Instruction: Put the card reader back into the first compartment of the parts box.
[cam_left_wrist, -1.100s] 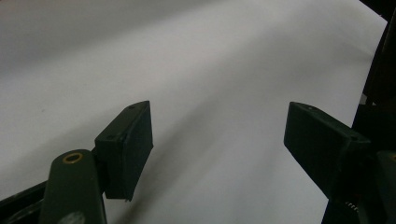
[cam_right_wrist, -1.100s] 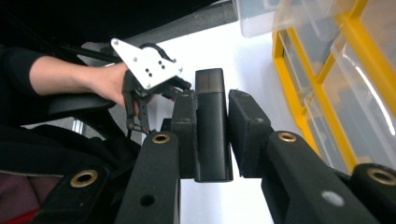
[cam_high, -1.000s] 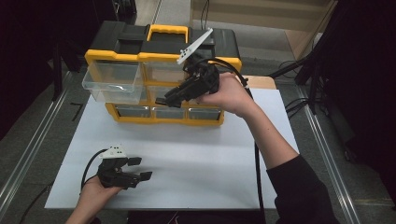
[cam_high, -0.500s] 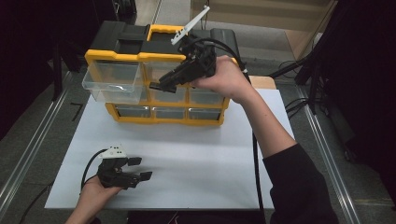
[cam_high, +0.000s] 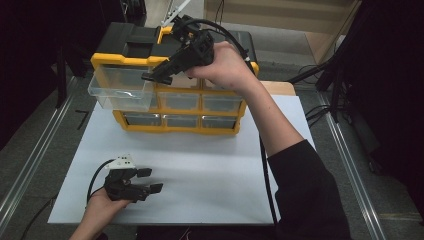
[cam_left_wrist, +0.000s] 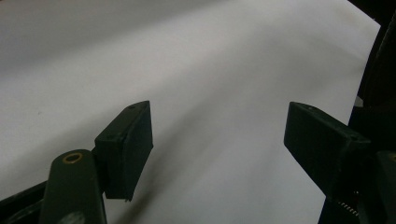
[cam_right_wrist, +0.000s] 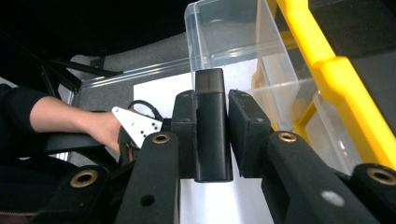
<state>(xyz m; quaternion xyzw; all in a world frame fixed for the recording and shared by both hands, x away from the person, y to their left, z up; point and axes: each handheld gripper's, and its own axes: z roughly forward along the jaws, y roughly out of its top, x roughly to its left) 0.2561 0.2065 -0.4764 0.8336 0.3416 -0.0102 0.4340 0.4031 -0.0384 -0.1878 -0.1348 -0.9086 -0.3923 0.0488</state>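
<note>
My right gripper (cam_high: 150, 78) is raised in front of the yellow and black drawer cabinet (cam_high: 200, 95), beside the pulled-out clear top-left drawer (cam_high: 120, 90). It is shut on a small black rectangular block (cam_right_wrist: 212, 126), which points toward the open drawer (cam_right_wrist: 229, 51) in the right gripper view. My left gripper (cam_high: 150, 181) rests low on the white sheet (cam_high: 210, 170) near the front left corner, jaws wide apart with nothing between them. In the left gripper view its fingers (cam_left_wrist: 126, 149) frame bare white sheet (cam_left_wrist: 210, 93).
The cabinet holds several clear drawers in two rows under a black lid with a yellow handle (cam_high: 165, 32). Metal rails (cam_high: 30, 160) run along both table sides. A cable (cam_high: 265, 170) trails from the right gripper along the forearm.
My right gripper has risen and moved left with the black block, from the cabinet's middle front up to the open top-left drawer. The left gripper has stayed put.
</note>
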